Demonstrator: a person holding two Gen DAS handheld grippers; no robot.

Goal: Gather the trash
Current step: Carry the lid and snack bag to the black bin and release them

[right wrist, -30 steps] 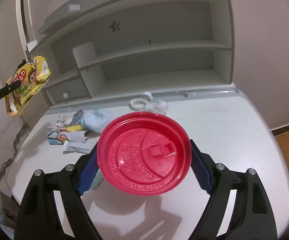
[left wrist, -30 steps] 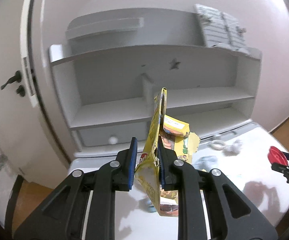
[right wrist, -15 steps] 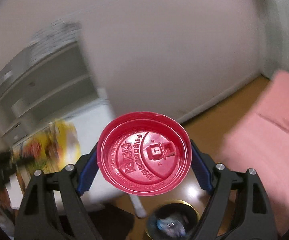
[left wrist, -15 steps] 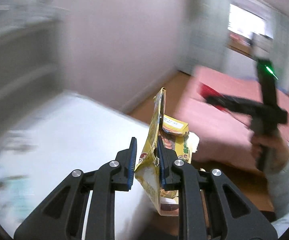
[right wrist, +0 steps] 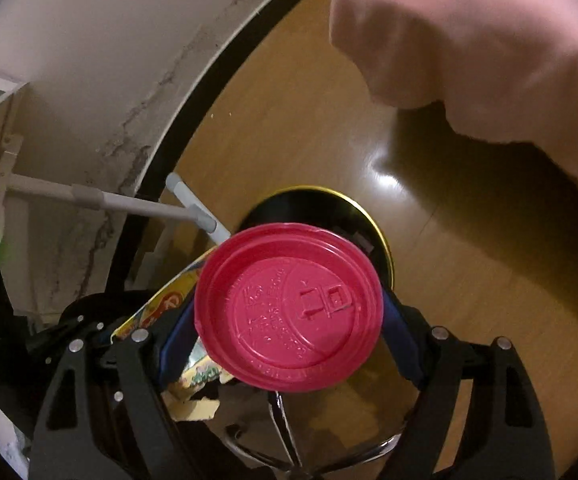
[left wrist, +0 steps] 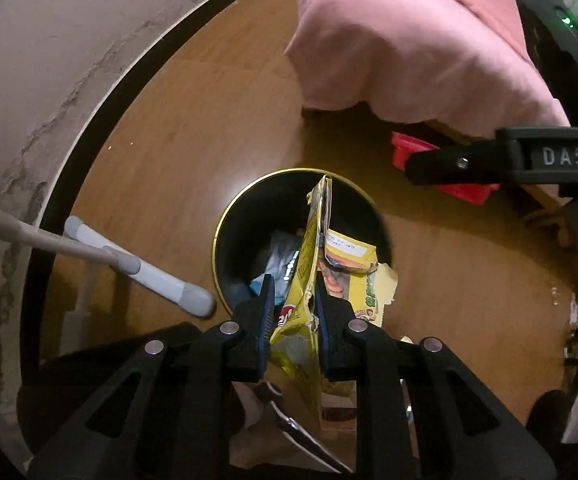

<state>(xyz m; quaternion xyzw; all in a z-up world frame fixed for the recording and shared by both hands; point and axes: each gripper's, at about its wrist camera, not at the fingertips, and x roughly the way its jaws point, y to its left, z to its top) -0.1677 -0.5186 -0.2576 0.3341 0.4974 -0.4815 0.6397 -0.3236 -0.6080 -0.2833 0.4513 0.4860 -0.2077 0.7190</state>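
Pink bedding (left wrist: 401,36) over wooden floor (left wrist: 193,128), cracked wall (right wrist: 89,60) — grey-white pole (left wrist: 145,272) leaning.

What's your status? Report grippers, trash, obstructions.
Left gripper shut on yellow wrapper. Right gripper shut on red lid. Both over black bin. Nothing blocking.

Red plastic lid (right wrist: 289,306) at centre frame, clamped by its rim between the jaws of the right gripper (right wrist: 289,320). Behind it, a black gold-rimmed bin (right wrist: 329,208) on wooden floor (right wrist: 469,260). Yellow wrapper (right wrist: 161,304) at lower left. Pink bedding (right wrist: 489,40) across upper right.
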